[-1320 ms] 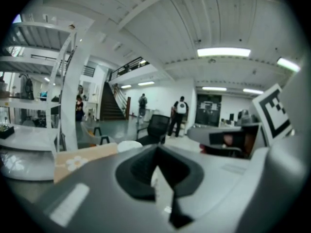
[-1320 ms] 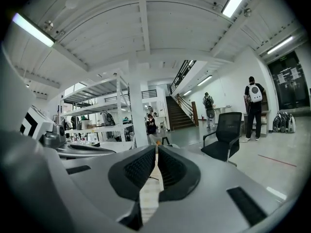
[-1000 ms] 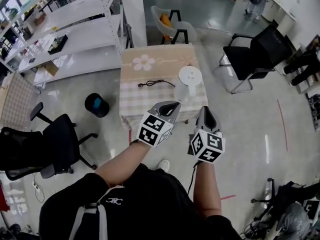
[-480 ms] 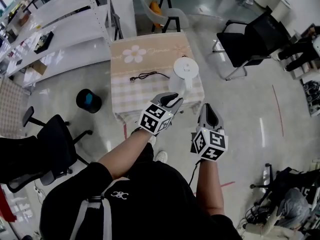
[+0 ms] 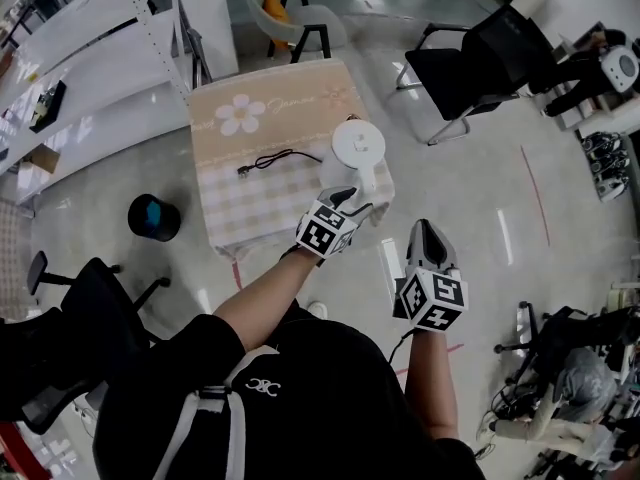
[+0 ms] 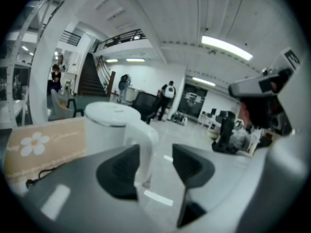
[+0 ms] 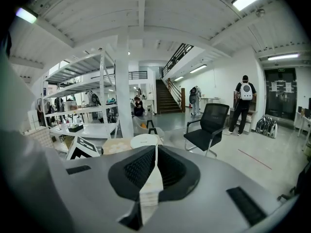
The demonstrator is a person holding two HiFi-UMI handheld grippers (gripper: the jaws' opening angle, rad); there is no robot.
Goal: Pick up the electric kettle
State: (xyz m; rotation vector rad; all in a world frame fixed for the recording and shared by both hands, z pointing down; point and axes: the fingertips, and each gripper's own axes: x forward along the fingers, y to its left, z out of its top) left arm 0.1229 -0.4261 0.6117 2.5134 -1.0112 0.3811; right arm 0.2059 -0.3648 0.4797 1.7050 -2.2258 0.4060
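The white electric kettle (image 5: 357, 144) stands at the right edge of a small table (image 5: 240, 200) covered with a beige flower-print cloth. Its handle (image 5: 368, 179) faces me. My left gripper (image 5: 345, 197) is right at the handle, jaws opening. In the left gripper view the kettle (image 6: 111, 128) fills the left middle and its handle (image 6: 146, 147) stands between the two pads of the left gripper (image 6: 155, 163), with a gap on the right side. My right gripper (image 5: 425, 232) hangs off the table to the right, over the floor, shut and holding nothing. In the right gripper view the right gripper (image 7: 154, 166) has its pads together.
A black cable (image 5: 279, 158) lies on the cloth left of the kettle. A dark round bin (image 5: 153, 216) stands on the floor to the left. Black office chairs (image 5: 470, 68), a pale chair (image 5: 290, 13) behind the table and white shelving (image 5: 90, 48) surround it. People stand far off (image 7: 244, 101).
My left gripper has gone forward and down to the kettle's handle, and its jaws have spread from shut to apart. The right gripper has shifted only a little.
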